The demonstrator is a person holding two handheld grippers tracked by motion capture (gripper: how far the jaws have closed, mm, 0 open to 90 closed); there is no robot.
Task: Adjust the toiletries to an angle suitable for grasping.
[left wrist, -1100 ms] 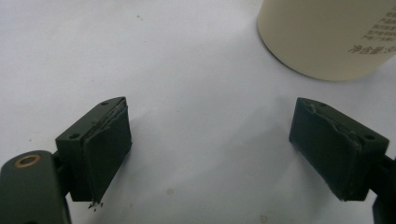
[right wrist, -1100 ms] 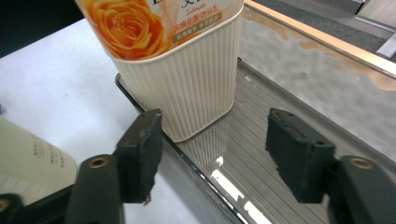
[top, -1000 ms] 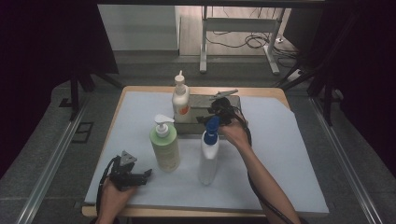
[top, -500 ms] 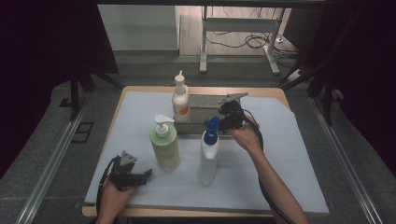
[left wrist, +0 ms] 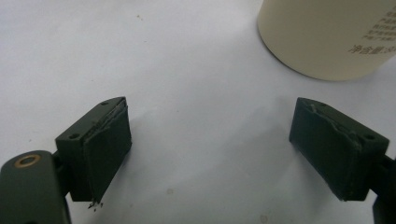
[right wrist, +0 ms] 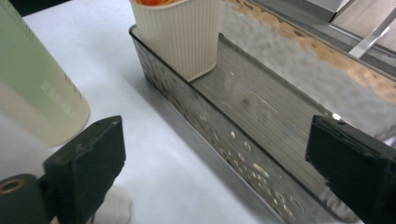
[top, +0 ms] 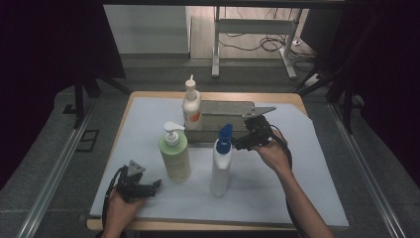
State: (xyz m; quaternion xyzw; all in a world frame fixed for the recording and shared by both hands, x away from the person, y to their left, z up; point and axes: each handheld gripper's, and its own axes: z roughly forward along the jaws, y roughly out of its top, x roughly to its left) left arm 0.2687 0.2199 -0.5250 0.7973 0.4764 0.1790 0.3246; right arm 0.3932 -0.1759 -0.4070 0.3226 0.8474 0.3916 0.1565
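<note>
On the white-covered table [top: 307,163], the metal tray [top: 223,115] at the far side holds one cream bottle [top: 191,106]. The right gripper [top: 242,144], its jaws just opened and empty, hovers beside the blue-capped bottle [top: 221,161]; it should grasp this low and squarely. The left gripper [top: 148,187] rests open near left.

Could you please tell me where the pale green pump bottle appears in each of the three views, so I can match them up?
High view: the green pump bottle stands left of centre on the white table cover.
Left gripper view: the rounded base at the top right is probably this bottle, the one nearest that gripper.
Right gripper view: its lower body is at the left edge.
Shared landmark: the white table cover runs under everything in all three.
</note>
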